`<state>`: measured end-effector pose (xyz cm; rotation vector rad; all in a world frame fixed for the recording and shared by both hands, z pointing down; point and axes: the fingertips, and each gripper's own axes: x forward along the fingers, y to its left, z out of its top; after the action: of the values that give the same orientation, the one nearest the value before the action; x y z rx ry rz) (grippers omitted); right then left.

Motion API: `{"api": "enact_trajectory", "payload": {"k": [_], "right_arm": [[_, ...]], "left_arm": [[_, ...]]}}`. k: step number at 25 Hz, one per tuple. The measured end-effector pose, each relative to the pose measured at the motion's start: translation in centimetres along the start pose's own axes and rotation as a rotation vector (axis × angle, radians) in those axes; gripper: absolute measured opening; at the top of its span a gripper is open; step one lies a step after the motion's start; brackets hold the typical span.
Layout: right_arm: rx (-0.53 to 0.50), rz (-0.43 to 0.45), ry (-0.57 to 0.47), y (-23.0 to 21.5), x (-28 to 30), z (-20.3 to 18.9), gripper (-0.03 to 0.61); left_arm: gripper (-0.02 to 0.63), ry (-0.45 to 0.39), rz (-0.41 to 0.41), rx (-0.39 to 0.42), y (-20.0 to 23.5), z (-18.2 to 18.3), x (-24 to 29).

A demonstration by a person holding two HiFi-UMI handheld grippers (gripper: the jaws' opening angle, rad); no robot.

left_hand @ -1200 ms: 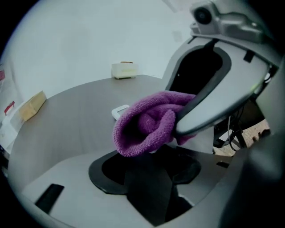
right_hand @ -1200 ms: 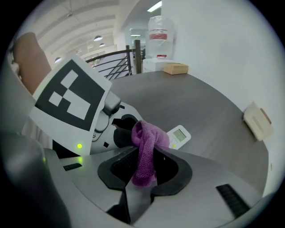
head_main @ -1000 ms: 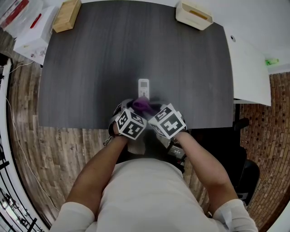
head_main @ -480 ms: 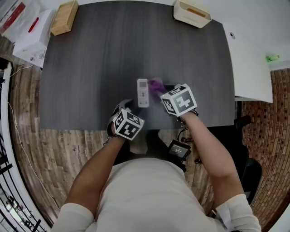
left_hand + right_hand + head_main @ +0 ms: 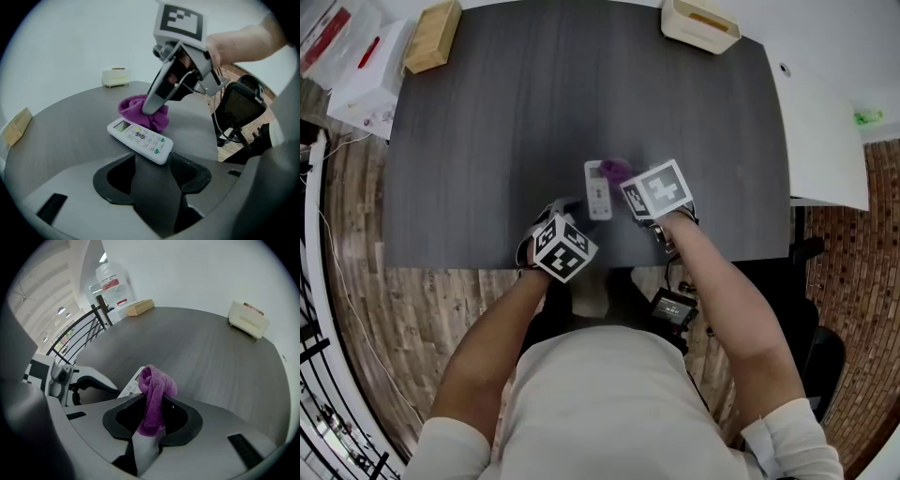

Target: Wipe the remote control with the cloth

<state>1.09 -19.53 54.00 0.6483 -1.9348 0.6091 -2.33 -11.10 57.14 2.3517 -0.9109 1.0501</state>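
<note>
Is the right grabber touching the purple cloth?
Touching. In the right gripper view, the jaws of the right gripper are shut on the purple cloth, which bunches up above them.

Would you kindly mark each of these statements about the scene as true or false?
1. The right gripper is shut on the purple cloth. True.
2. The remote control lies face down on the table. False: its screen and buttons face up.
3. The left gripper has its jaws apart. True.
4. The cloth is spread flat over the whole remote. False: it is bunched up by the remote's screen end, and the keypad is uncovered.
5. The left gripper holds a second cloth. False: no cloth is between its jaws; only the remote's near end lies by their tips.
</note>
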Motion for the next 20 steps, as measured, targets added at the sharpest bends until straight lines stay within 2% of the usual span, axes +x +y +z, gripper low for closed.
{"api": "enact_trajectory", "payload": {"k": [6,15,20], "right_arm": [[0.014,0.082,0.015,2.3,-1.0,-3.1,0.103],[0.041,0.16,0.038,5.0,-2.0,-7.9,0.103],[0.021,0.217,0.062,6.8,-3.0,-10.2,0.103]], "left_arm": [[0.232,0.002,-0.013,0.014,0.0,0.3,0.3],[0.233,0.013,-0.028,0.015,0.1,0.0,0.5],[0.233,0.012,-0.077,0.051,-0.2,-0.3,0.2]]}}
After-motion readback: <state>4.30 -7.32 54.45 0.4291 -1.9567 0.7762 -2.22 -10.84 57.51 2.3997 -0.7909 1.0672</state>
